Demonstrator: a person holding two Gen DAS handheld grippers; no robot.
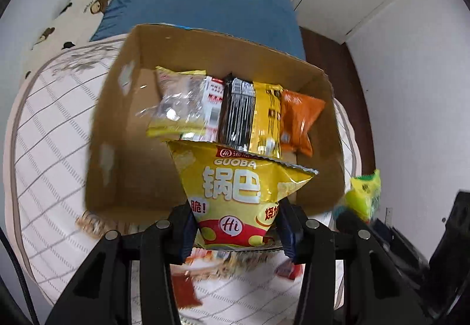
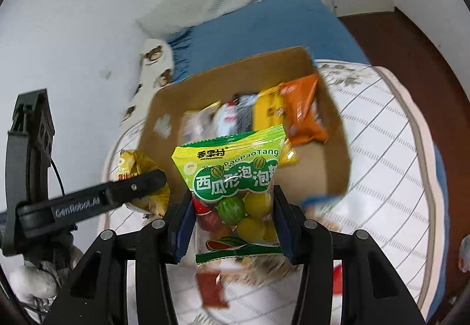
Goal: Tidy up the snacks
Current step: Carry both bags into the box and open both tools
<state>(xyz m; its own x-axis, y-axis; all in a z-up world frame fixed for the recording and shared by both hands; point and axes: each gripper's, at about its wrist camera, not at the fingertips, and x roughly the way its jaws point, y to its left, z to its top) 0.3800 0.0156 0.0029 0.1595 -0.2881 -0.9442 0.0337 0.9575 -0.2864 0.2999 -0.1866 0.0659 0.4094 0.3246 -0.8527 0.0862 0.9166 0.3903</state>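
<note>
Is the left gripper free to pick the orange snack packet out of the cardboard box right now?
Probably not yet. The left gripper is shut on a yellow rice-crust snack bag, so its jaws are full. The orange snack packet lies uncovered in the open cardboard box, so access looks clear once that bag is released.

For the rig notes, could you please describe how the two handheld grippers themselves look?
Both the left gripper and right gripper are black plastic frames with triangular cut-outs, round silver fasteners and blue-padded jaws. Seen from the right wrist, the left one carries white "GenRobot.AI" lettering and a thin black cable.

Snack packets (image 1: 235, 116) lie side by side in the box (image 1: 117, 131) on the bed (image 1: 44, 148)
</note>
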